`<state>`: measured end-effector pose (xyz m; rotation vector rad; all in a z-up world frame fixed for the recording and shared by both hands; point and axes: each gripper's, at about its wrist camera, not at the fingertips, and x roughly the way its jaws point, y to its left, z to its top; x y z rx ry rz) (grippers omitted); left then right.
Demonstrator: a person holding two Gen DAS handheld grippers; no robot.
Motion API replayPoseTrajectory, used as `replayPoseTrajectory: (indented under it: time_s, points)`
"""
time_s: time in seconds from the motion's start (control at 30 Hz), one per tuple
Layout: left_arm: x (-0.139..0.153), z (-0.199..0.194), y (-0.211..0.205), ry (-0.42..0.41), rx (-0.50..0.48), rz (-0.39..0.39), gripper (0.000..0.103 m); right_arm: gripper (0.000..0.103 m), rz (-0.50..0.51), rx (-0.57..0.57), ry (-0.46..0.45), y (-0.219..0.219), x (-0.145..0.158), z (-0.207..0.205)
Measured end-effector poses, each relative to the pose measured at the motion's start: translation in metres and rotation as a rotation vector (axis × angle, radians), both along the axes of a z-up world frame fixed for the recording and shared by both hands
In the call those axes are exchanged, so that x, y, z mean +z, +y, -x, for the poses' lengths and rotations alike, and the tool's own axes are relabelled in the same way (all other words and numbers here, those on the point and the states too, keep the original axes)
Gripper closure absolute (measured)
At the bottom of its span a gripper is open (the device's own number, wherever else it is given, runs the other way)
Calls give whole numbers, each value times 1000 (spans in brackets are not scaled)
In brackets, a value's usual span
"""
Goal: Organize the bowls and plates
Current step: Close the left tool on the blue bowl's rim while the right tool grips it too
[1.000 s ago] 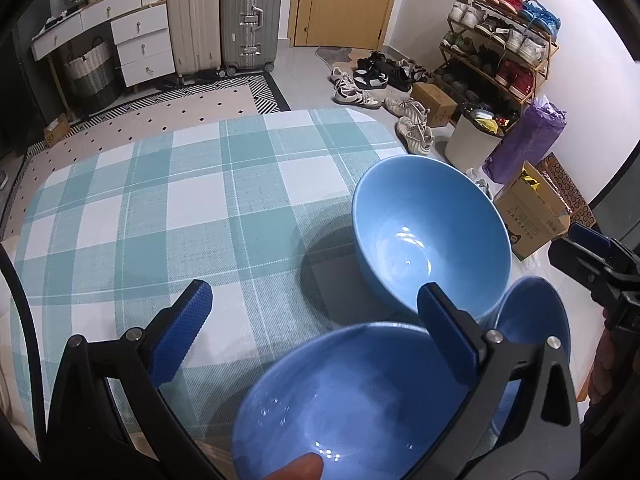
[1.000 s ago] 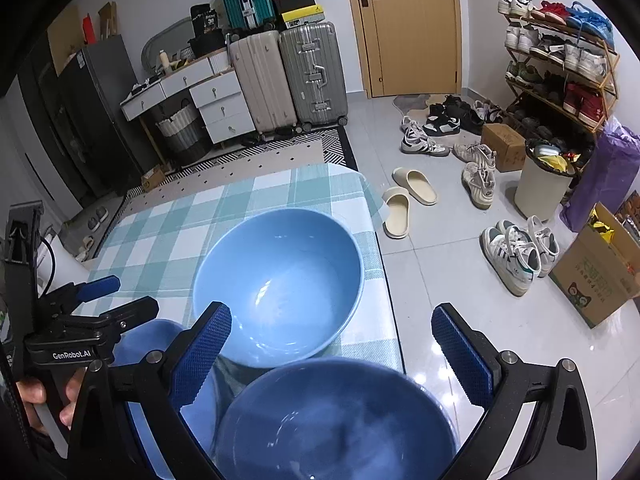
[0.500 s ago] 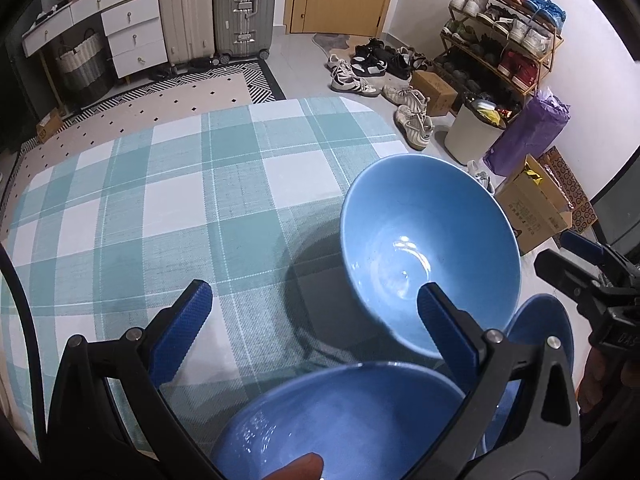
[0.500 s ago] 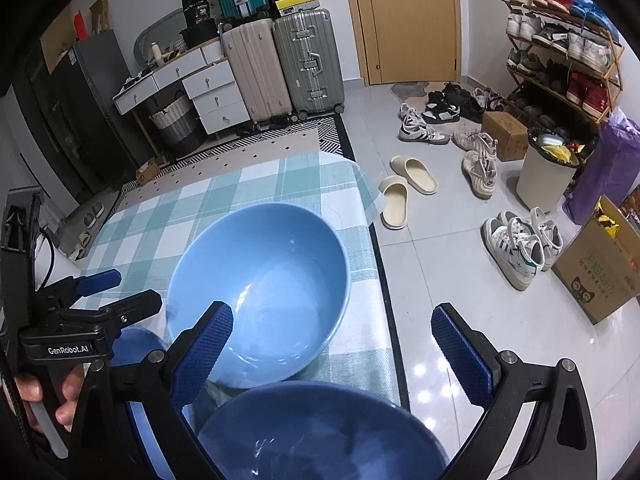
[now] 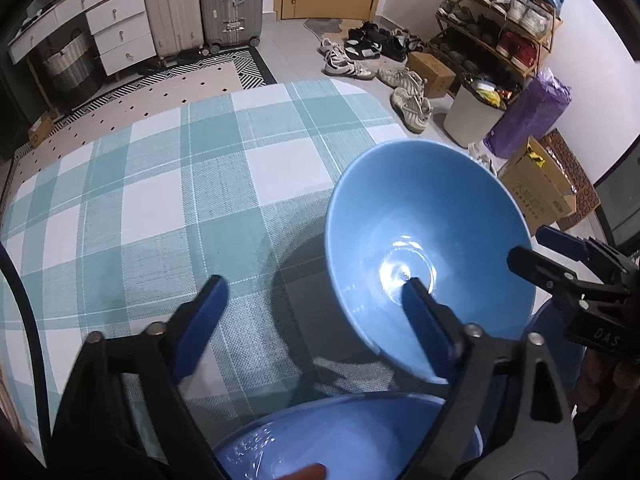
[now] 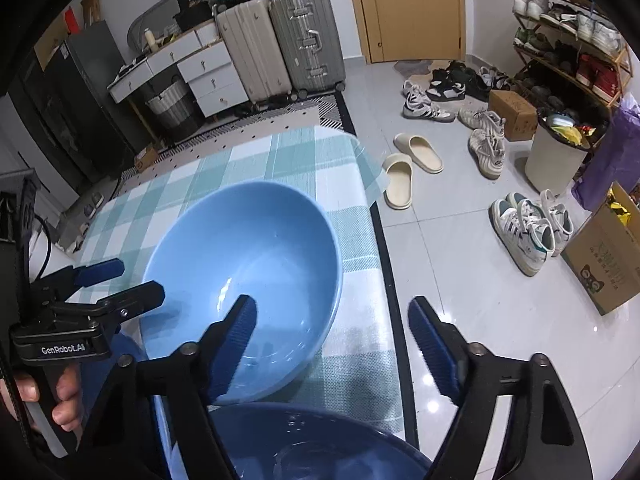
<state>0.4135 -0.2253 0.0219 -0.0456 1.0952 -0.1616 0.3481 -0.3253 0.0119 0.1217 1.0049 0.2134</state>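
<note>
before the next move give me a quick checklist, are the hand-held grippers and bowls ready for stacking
1. Left hand-held gripper open: ok, nothing between its fingers.
2. Right hand-held gripper open: ok, also unloaded.
3. Large light blue bowl upright on the checked tablecloth: ok.
4. Large bowl's margin from the table's right edge: not ok, it sits close to that edge.
5. Darker blue bowl below the right gripper whole and level: cannot tell, only part shows.
6. Near bowl below the left gripper seated flat: cannot tell, it is cut off by the frame.

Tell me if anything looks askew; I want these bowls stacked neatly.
Yes: the large light blue ceramic bowl sits tilted near the right edge of the teal checked tablecloth, rim not level. No spills or chips visible.
</note>
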Motion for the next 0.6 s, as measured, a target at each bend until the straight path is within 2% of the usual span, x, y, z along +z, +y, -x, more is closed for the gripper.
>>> replayPoseTrajectory:
  time_s: [0.2,0.4,0.6]
  points:
    - [-8,-1,-6,14,-34,24,34,34,-4,16,17,4,-9,-5]
    - [-10,-1,-10,18,-49,37,47,51,6,37,19,10,-13,-5]
    - [-12,1,-17,25,-70,30,70,70,16,43,0,10,-10,-2]
